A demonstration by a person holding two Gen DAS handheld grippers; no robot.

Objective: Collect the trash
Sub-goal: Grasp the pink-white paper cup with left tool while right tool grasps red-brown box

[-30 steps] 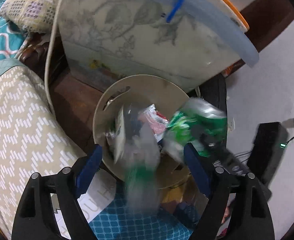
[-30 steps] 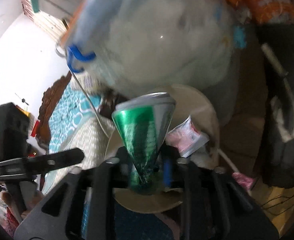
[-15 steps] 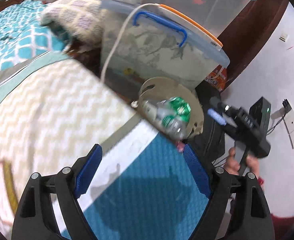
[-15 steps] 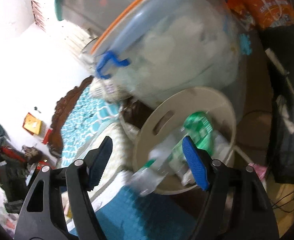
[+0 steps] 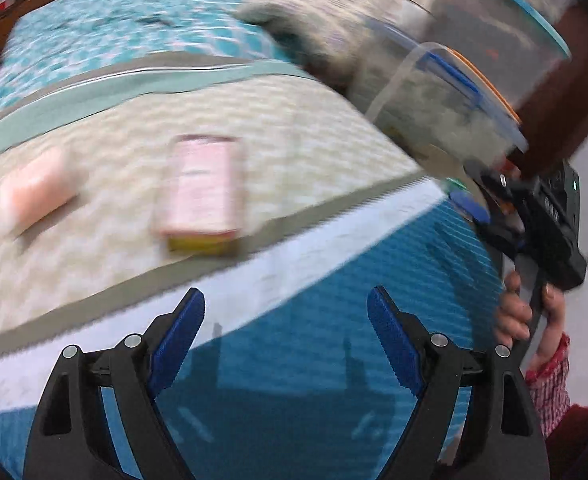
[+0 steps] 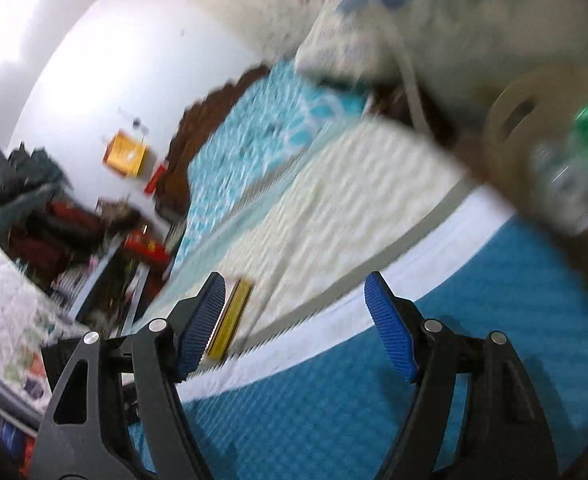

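Reaching: left claw (image 5: 286, 338) gaping wide, empty, heading for pink box (image 5: 202, 188) lying on bed (image 5: 301, 120).
Right claw (image 6: 295, 326): hanging wide, empty.
Bin (image 6: 505, 128): sitting bedside, holding trash.

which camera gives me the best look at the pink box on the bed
The left wrist view. The pink box lies there whole, top face up, though blurred. The right wrist view catches only its yellow edge, partly behind the right gripper's finger.
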